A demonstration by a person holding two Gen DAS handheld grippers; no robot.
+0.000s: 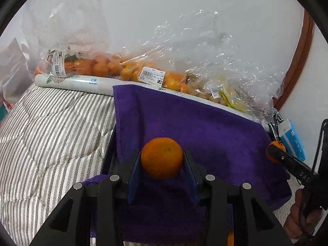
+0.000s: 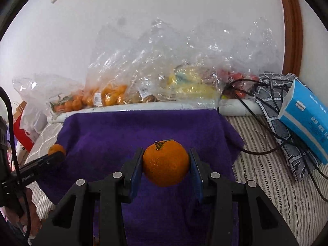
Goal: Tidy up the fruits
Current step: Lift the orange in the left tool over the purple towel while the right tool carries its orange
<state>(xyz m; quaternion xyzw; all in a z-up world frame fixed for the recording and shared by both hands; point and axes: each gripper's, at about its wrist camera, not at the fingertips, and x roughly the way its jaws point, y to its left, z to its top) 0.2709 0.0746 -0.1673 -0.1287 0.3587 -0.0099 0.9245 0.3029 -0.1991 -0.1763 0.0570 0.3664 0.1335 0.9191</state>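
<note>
My left gripper (image 1: 162, 160) is shut on an orange mandarin (image 1: 162, 157) and holds it over a purple towel (image 1: 201, 123). My right gripper (image 2: 165, 162) is shut on a mandarin with a stem (image 2: 166, 163) over the same purple towel (image 2: 127, 131). In the left wrist view the right gripper and its mandarin (image 1: 275, 150) show at the right edge. In the right wrist view the left gripper's mandarin (image 2: 56, 149) shows at the left. Clear plastic bags of mandarins (image 1: 102, 67) and yellow fruit (image 2: 190, 86) lie along the wall behind the towel.
The towel covers a raised box on a striped bed cover (image 1: 51, 127). A white paper roll (image 1: 82, 83) lies in front of the bags. A blue tissue pack (image 2: 305, 114), black cables (image 2: 266, 121) and a patterned cloth lie at the right. A red bag (image 2: 22, 131) stands at the left.
</note>
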